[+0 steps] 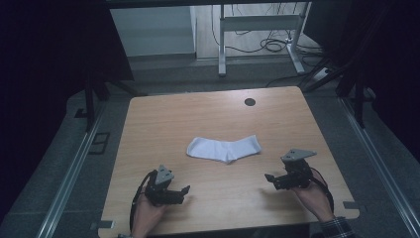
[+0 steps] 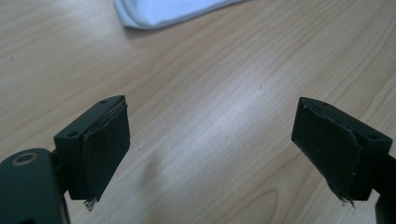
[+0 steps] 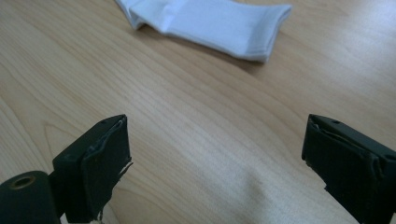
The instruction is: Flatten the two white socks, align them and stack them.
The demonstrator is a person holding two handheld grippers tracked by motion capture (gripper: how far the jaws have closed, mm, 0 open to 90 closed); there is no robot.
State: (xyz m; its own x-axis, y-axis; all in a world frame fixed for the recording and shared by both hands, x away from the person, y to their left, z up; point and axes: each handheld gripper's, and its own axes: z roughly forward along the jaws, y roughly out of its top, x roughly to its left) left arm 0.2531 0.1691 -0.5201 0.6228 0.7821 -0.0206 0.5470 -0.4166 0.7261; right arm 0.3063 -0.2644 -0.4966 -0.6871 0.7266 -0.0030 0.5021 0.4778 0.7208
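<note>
Left hand-held gripper (image 1: 184, 191), black, near edge of the surface: flat matte pads frayed at the corners, jaws wide apart, nothing between them. Right hand-held gripper (image 1: 270, 178), same build, near the right edge: jaws likewise spread and empty. Pale wood-grain laminate surface (image 1: 163, 124), rounded corners. White knit sock (image 1: 225, 148), soft, flat, bent in a shallow V, at the centre, apart from both. Round dark grommet hole (image 1: 250, 102) by the far edge.
</note>
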